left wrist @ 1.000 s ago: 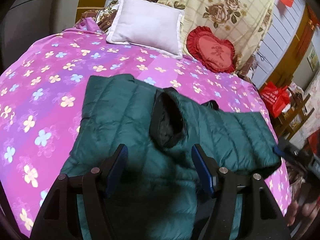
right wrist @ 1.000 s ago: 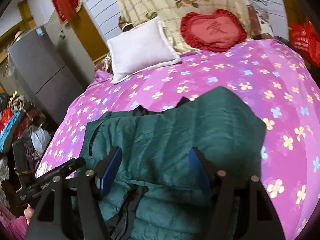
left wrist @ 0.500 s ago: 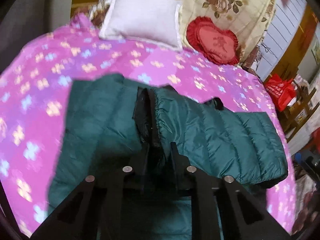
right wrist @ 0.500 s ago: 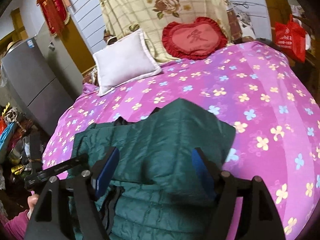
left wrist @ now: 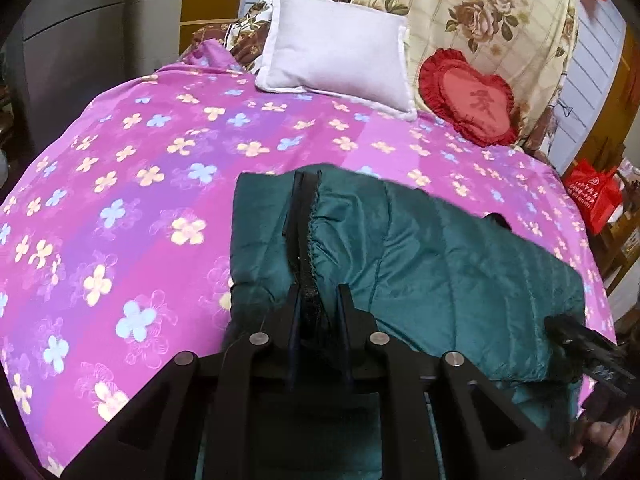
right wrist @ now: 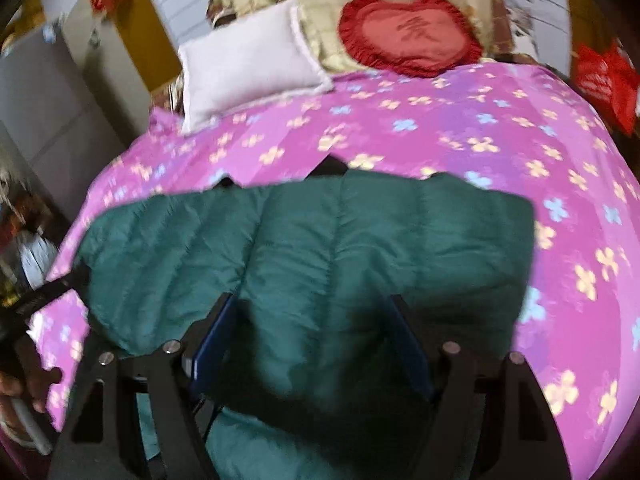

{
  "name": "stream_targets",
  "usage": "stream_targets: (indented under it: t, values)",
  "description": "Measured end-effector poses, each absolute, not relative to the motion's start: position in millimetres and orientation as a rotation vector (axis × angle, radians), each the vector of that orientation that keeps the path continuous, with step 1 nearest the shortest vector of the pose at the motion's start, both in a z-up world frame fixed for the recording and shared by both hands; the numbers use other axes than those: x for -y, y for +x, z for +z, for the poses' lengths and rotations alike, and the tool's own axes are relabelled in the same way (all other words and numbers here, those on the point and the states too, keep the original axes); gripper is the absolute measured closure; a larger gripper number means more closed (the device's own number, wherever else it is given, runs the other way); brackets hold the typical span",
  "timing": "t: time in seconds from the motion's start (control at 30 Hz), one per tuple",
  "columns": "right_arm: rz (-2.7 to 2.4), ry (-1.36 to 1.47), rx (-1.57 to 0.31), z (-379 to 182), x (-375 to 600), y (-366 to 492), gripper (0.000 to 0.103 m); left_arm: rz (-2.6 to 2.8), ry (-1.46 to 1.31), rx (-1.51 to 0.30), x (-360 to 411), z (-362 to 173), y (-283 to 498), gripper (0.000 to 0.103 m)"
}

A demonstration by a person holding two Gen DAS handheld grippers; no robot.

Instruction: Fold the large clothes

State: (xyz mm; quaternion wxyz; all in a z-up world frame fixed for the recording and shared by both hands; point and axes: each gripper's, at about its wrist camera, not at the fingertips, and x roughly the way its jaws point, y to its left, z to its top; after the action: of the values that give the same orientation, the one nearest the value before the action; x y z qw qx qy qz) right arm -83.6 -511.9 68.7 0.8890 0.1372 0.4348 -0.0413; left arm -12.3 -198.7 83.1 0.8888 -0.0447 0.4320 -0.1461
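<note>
A dark green padded jacket (left wrist: 440, 272) lies folded on the pink flowered bedspread (left wrist: 140, 200). In the left wrist view my left gripper (left wrist: 318, 292) is shut on the jacket's black zipper edge (left wrist: 304, 216), which runs away from the fingers. In the right wrist view the same jacket (right wrist: 340, 232) fills the middle. My right gripper (right wrist: 314, 304) hangs open just over its near part, the fabric bulging between the blue pads (right wrist: 212, 332) without being pinched. That view is blurred.
A white pillow (left wrist: 340, 48), a red heart cushion (left wrist: 472, 96) and a rose-patterned quilt (left wrist: 500, 8) stand at the head of the bed. A grey cabinet (left wrist: 80, 40) is at the left. A red bag (left wrist: 596, 192) hangs off the right side.
My left gripper has shut on the black zipper edge and dragged that side of the jacket to the right. The right gripper dipped lower over the jacket, staying open.
</note>
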Motion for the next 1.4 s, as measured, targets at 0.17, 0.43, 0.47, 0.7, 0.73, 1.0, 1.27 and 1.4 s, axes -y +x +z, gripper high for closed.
stream_targets:
  t: [0.17,0.43,0.47,0.7,0.73,1.0,1.27,1.4]
  values:
    - [-0.141,0.153,-0.935,63.3,491.4,-72.6,0.023,-0.316,-0.139,-0.893,190.1,93.4,-14.2,0.087]
    - [-0.133,0.122,-0.849,105.7,489.8,-95.2,0.022,-0.354,-0.098,-0.786,201.1,120.6,-25.3,0.071]
    - [-0.138,0.108,-0.851,106.8,487.3,-92.5,0.022,-0.356,-0.088,-0.793,205.5,117.5,-24.5,0.071]
    - [-0.179,0.031,-0.872,80.5,476.2,-62.5,0.022,-0.306,0.025,-0.840,233.2,76.3,-7.3,0.071]
    - [-0.178,0.034,-0.875,75.3,475.7,-58.9,0.022,-0.302,0.032,-0.839,234.2,72.3,-5.1,0.071]
    - [-0.160,0.113,-0.886,54.7,485.9,-38.4,0.020,-0.302,0.055,-0.855,238.0,54.9,10.6,0.071]
    - [-0.146,0.079,-0.827,99.2,493.4,-87.5,0.019,-0.308,0.084,-0.859,242.1,50.9,12.9,0.070]
    - [-0.206,0.053,-0.828,97.7,508.9,-103.2,0.019,-0.304,0.080,-0.856,243.1,48.5,15.6,0.069]
